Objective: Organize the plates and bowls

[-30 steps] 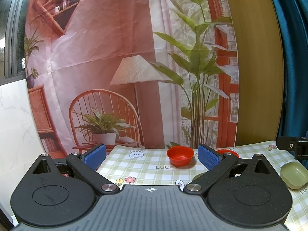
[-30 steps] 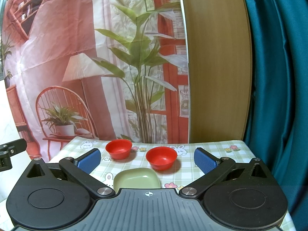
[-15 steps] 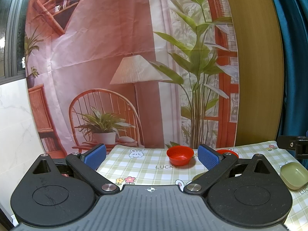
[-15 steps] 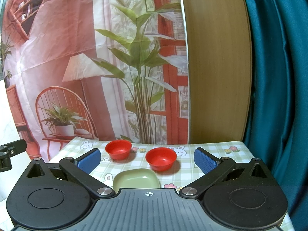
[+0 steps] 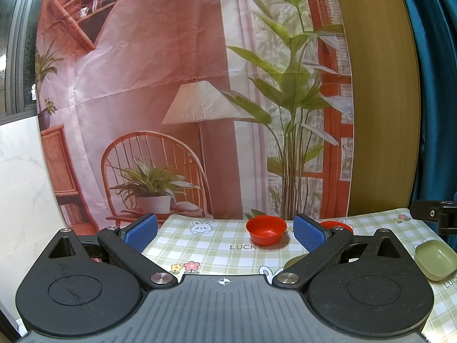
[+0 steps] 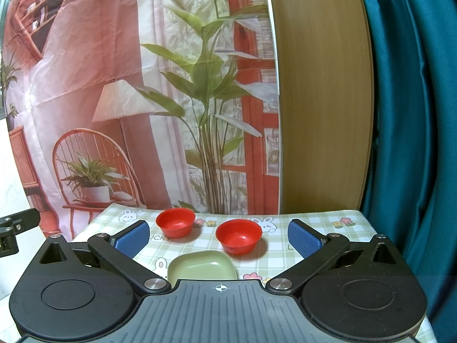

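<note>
Red plastic marks my targets: two small bowls on the checked tablecloth. Taking the green dish as landmark, the right red bowl sits just behind it and the left red bowl farther back, to its left. My right gripper has its pads spread wide and holds nothing; my left gripper is likewise spread and empty. I'd judge nesting the bowls comes first, so I'd approach one rim squarely and pinch its wall. Only the left view shows a second green dish off to the right.
</note>
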Demonstrator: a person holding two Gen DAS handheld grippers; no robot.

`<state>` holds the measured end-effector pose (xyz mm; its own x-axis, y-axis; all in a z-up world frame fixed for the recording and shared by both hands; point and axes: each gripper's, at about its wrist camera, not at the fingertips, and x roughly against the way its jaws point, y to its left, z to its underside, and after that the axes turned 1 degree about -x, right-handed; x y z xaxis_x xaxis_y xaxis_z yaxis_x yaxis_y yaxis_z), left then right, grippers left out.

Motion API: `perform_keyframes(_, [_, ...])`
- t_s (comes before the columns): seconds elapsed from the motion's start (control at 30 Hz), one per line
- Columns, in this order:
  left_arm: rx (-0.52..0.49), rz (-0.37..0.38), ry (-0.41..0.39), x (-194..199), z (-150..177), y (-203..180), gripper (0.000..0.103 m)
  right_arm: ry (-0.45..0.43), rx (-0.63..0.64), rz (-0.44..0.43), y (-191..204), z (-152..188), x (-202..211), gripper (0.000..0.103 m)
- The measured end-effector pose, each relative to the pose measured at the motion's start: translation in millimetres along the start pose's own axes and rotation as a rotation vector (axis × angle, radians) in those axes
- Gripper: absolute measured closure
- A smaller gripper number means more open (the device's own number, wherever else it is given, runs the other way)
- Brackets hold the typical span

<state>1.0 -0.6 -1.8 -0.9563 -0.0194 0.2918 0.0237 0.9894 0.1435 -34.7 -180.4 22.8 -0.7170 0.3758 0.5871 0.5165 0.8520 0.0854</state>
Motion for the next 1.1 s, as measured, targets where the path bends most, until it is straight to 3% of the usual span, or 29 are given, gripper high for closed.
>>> perform_keyframes(0.37, [0.003,0.005,0.016,0.0,-1.0,0.3,0.001,0.005,-0.003,0.000,-0.5,-0.5,1.5,0.000])
perform_keyframes(0.57, [-0.004,-0.027,0.046,-6.3,-0.7,-5.6,0.001,0.017,0.006,0.008,-4.2,-3.5,-2.9,0.000])
perform_keyframes(0.83, [0.135,0.025,0.103,-30.7,4.6,-1.8,0.001,-0.001,0.020,0.050,-31.7,-9.7,-14.7,0.000])
perform_keyframes(1.1, [0.033,0.073,0.134,-63.7,12.1,-43.1,0.002,0.030,0.016,0.088,-73.3,-6.5,-45.0,0.000])
